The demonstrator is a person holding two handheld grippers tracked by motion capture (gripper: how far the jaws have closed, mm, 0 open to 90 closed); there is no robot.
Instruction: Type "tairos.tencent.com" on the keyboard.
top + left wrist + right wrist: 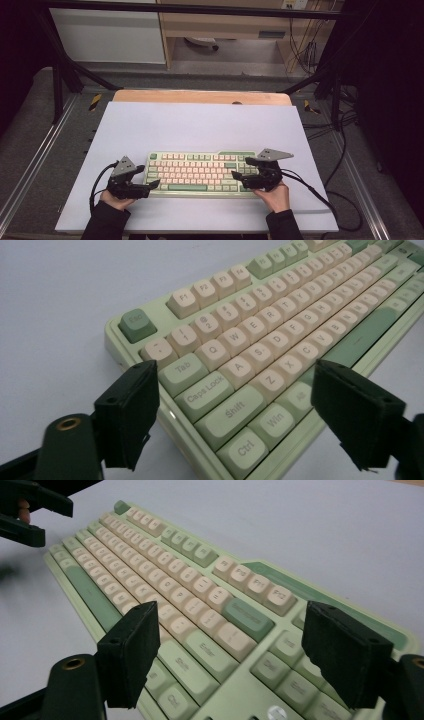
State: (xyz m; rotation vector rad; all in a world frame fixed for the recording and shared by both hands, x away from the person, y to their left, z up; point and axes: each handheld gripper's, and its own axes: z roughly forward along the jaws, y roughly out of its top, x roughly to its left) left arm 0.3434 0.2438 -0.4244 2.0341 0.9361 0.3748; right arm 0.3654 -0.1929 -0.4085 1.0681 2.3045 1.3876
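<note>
A pale green keyboard (200, 175) with cream and green keys lies on the white sheet near the table's front edge. My left gripper (152, 186) is at its left end, open, its jaws spread over the Tab to Ctrl corner of the keyboard (250, 355). My right gripper (240, 169) stands open over the right end, with the Enter and Backspace part of the keyboard (200, 610) between its jaws. Nothing is held by either. The left gripper (50, 520) also appears far off at the top left of the right gripper view.
A white sheet (200, 125) covers the wooden table (200, 96), with bare room behind and beside the keyboard. Black frame bars and loose cables (340, 150) run along the table's right side. Beyond the table are cabinets.
</note>
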